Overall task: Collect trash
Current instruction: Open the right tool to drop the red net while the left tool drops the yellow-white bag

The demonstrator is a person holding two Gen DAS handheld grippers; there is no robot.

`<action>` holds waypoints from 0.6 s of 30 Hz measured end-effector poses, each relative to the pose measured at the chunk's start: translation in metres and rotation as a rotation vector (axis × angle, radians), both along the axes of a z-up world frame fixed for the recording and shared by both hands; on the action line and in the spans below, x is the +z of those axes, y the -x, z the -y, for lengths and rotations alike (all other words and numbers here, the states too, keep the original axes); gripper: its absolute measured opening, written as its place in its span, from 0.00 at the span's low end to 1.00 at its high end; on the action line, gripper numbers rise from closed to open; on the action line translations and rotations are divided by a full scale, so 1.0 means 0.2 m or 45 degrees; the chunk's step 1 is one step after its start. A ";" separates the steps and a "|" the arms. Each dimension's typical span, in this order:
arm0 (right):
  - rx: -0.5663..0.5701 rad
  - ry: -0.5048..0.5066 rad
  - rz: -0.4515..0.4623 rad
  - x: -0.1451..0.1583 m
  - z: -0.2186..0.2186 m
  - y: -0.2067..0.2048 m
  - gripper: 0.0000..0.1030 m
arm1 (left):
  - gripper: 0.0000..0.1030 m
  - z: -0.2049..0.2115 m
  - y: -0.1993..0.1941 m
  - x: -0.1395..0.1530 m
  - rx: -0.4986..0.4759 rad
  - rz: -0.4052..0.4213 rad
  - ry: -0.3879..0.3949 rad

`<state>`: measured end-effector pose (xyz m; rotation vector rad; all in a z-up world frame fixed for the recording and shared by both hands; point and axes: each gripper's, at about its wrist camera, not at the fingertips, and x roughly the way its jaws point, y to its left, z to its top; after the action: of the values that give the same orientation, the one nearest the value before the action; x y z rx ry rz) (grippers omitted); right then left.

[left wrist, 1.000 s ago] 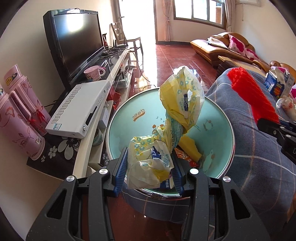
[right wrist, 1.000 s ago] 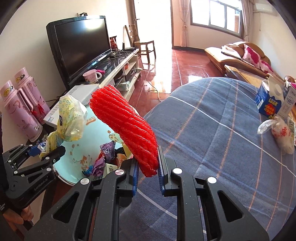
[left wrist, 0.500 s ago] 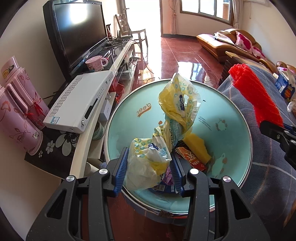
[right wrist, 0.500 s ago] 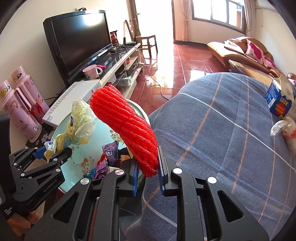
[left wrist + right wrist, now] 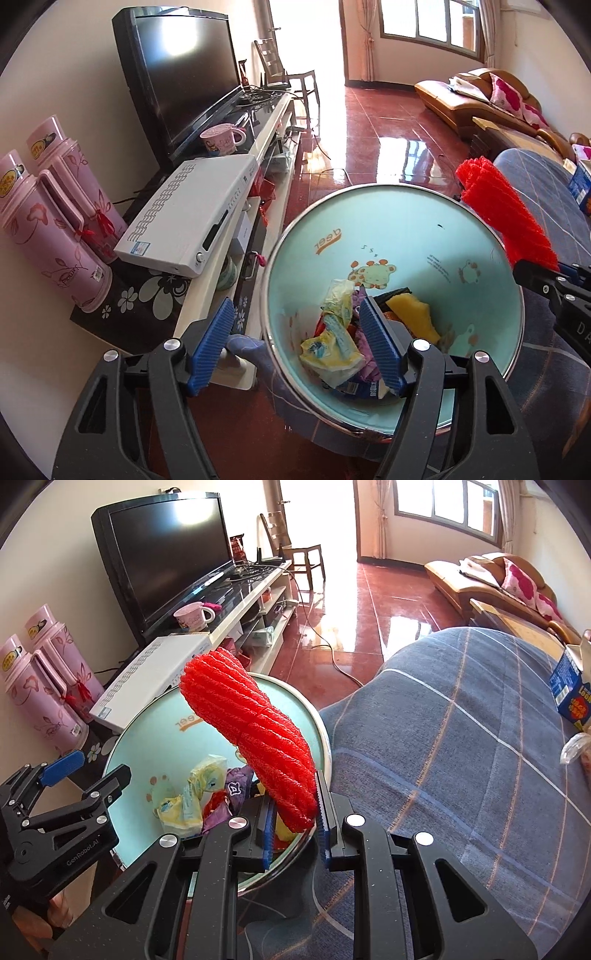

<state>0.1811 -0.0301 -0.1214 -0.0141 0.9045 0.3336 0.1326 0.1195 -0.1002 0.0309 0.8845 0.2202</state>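
The big counter fills the right side of the right view, and a blue checked cloth covers it. A blue carton stands on it at the far right edge.

On the left side of both views a black TV sits on a long white TV stand. A white box and a pink mug rest on the stand. Two pink flasks stand at the far left.

A round light-blue bowl with cartoon animals on it sits in the lower middle of the left view, just beside the edge of the counter. The trash is inside it — a crumpled yellow bag, purple wrappers and a yellow sponge lie in a heap at the bottom.

The left claw is wide open and holds nothing. One blue finger is outside the bowl's rim and the other is over the trash heap.

The right claw is closed tight on a red mesh roll. The roll sticks up and leans to the upper left — it is over the bowl's near rim. In the left view the same roll shows at the right edge, above the bowl.
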 end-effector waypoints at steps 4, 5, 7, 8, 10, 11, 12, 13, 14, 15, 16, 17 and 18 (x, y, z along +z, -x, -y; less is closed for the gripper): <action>0.037 -0.025 0.001 -0.01 -0.05 -0.03 0.30 | 0.68 -0.09 0.01 0.01 0.069 0.002 0.012; 0.041 -0.026 0.004 -0.01 -0.05 -0.03 0.31 | 0.68 -0.10 0.01 0.01 0.082 0.003 0.017; 0.044 -0.029 0.008 -0.02 -0.06 -0.03 0.31 | 0.68 -0.12 0.02 0.02 0.097 0.006 0.021; 0.045 -0.034 0.009 -0.02 -0.05 -0.03 0.32 | 0.68 -0.13 0.02 0.02 0.099 0.009 0.022; 0.035 -0.035 0.009 -0.02 -0.04 -0.02 0.32 | 0.68 -0.13 0.02 0.03 0.101 0.013 0.024; 0.028 -0.037 0.008 -0.02 -0.03 -0.02 0.32 | 0.68 -0.13 0.02 0.03 0.100 0.015 0.026; 0.023 -0.040 0.007 -0.01 -0.02 -0.02 0.32 | 0.68 -0.13 0.02 0.03 0.097 0.014 0.028; 0.017 -0.044 0.008 -0.01 -0.01 -0.02 0.32 | 0.68 -0.12 0.02 0.03 0.092 0.013 0.030; 0.011 -0.045 0.011 -0.01 0.01 -0.01 0.32 | 0.68 -0.12 0.02 0.03 0.088 0.012 0.031; 0.004 -0.047 0.015 0.00 0.02 -0.01 0.32 | 0.68 -0.11 0.02 0.03 0.086 0.011 0.031; -0.005 -0.048 0.018 0.00 0.03 0.00 0.32 | 0.68 -0.11 0.02 0.03 0.083 0.010 0.033; -0.012 -0.050 0.021 0.01 0.05 0.00 0.32 | 0.68 -0.10 0.02 0.03 0.081 0.010 0.036; -0.018 -0.048 0.022 0.01 0.06 0.01 0.32 | 0.68 -0.09 0.02 0.03 0.079 0.011 0.039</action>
<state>0.1789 -0.0422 -0.1190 0.0241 0.8803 0.3367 0.1283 0.1382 -0.0937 -0.0257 0.8811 0.2644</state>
